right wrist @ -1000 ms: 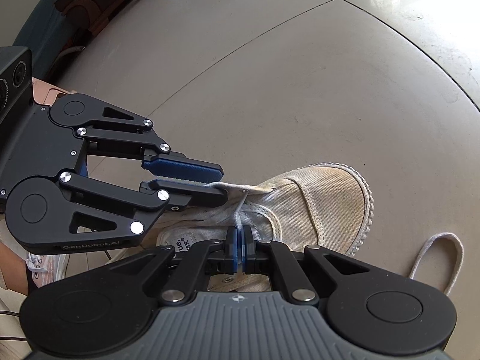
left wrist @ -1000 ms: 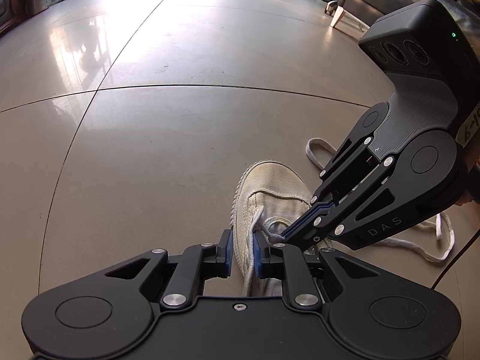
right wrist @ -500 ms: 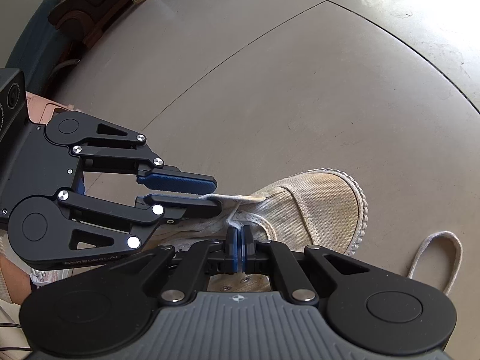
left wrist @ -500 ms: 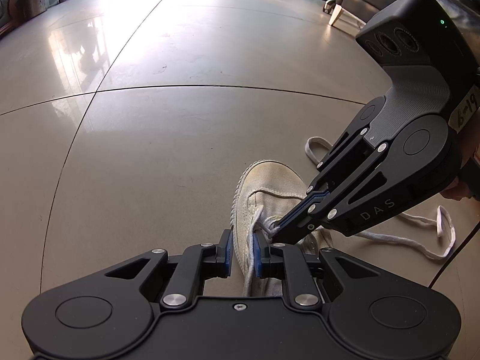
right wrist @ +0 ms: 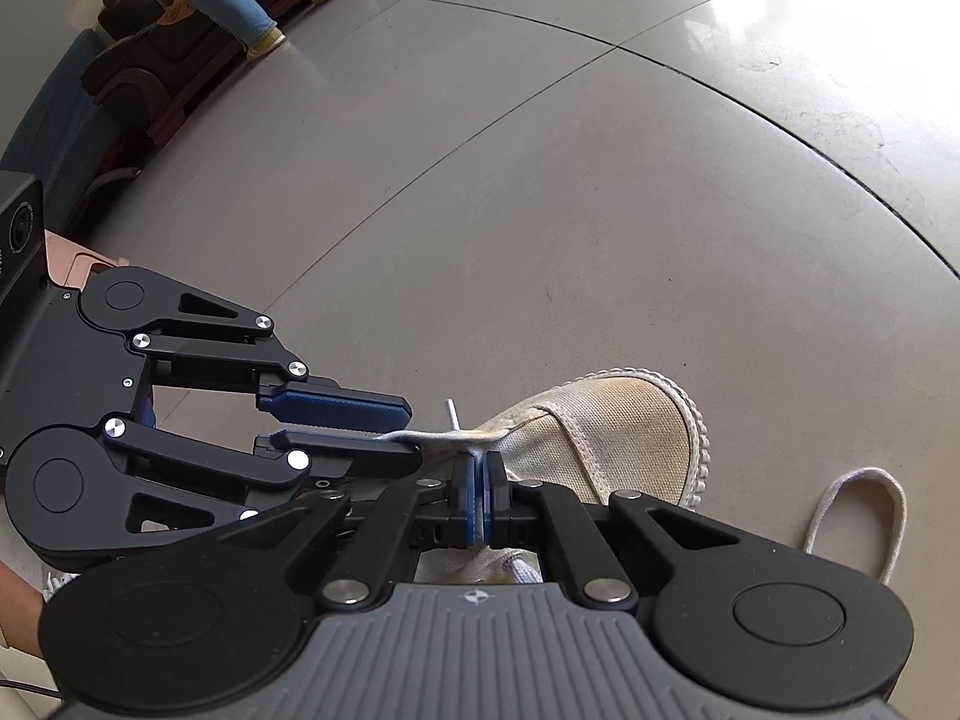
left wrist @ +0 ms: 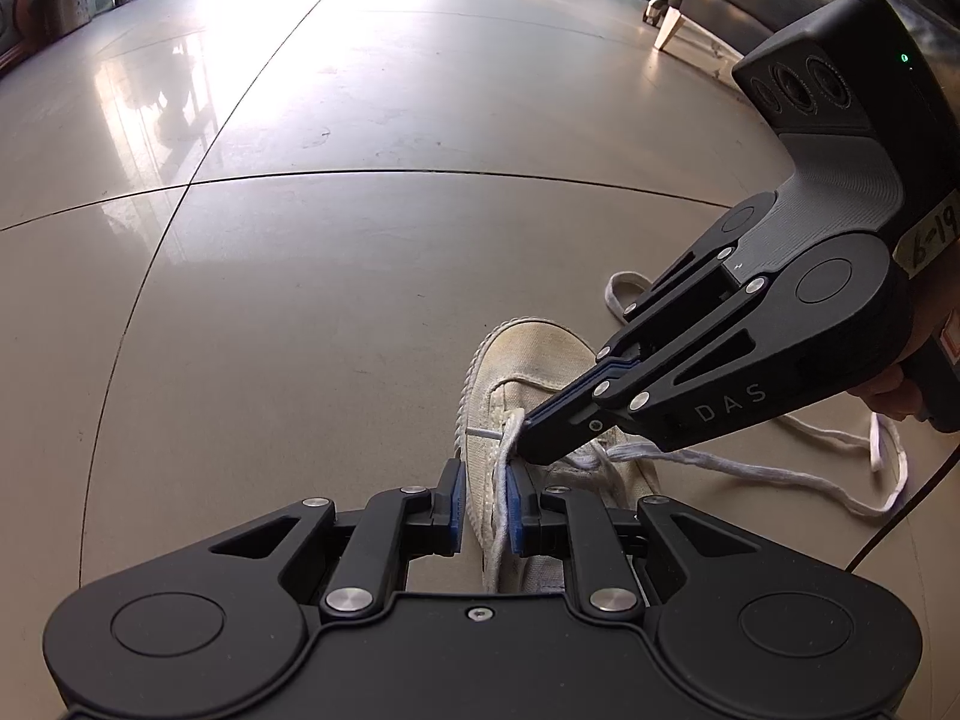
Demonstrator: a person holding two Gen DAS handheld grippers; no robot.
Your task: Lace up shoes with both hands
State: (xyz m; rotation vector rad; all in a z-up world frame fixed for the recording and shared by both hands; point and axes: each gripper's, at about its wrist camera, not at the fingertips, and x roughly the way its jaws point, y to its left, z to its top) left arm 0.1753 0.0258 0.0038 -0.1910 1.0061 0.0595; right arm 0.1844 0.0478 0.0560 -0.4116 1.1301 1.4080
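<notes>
1. The left gripper (left wrist: 485, 501) has its jaws narrowly parted around the edge of the shoe (left wrist: 528, 360). A strand of the white lace (left wrist: 501, 498) runs between the blue pads; whether they press it or the canvas, I cannot tell.
2. Just ahead of those fingertips, the right gripper (left wrist: 528, 426) comes in from the right with its jaws pressed together, pinching the lace near its stiff tip (right wrist: 451, 411), which pokes up clear of the canvas.
3. The shoe lies on the floor (left wrist: 300, 300) under both grippers, toe pointing away. The slack lace trails off to the right of the right gripper in loose loops (left wrist: 870, 480).
4. To do this step well, I judge the left should steady the eyelet flap while the right draws the tip straight through, keeping the lace untwisted and pulling slack gently.
5. Readable writing: "DAS" on the right gripper's side, a handwritten tag "6-19" on its body, and "GenRobot.AI" is not legible here.
</notes>
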